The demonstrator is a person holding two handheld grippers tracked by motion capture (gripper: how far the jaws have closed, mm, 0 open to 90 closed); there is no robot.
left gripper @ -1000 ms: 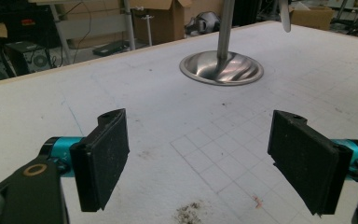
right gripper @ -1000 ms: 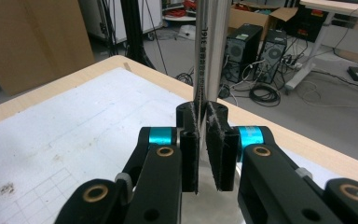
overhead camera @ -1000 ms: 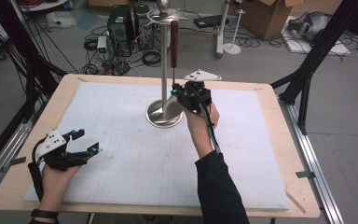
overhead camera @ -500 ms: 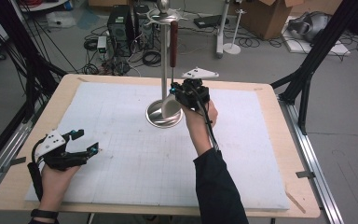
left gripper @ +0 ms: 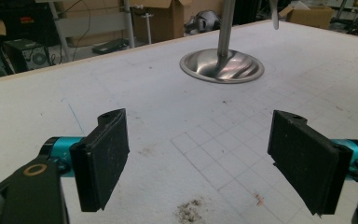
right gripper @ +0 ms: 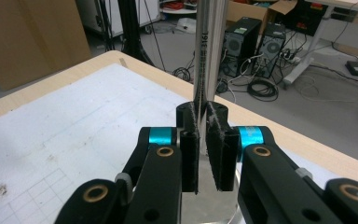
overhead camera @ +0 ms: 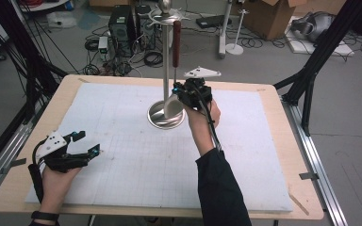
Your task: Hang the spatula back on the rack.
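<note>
Right gripper [overhead camera: 183, 92]: I hold its jaws closed on a pale utensil [overhead camera: 172, 106] beside the stand [overhead camera: 166, 115], desk centre toward far edge
Left gripper [overhead camera: 82, 146]: jaws open, empty, near-left corner

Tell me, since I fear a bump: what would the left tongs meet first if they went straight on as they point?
Probably the stand's round metal base; the left tongs, open, point at it across bare white mat. Depth is uncertain.
</note>
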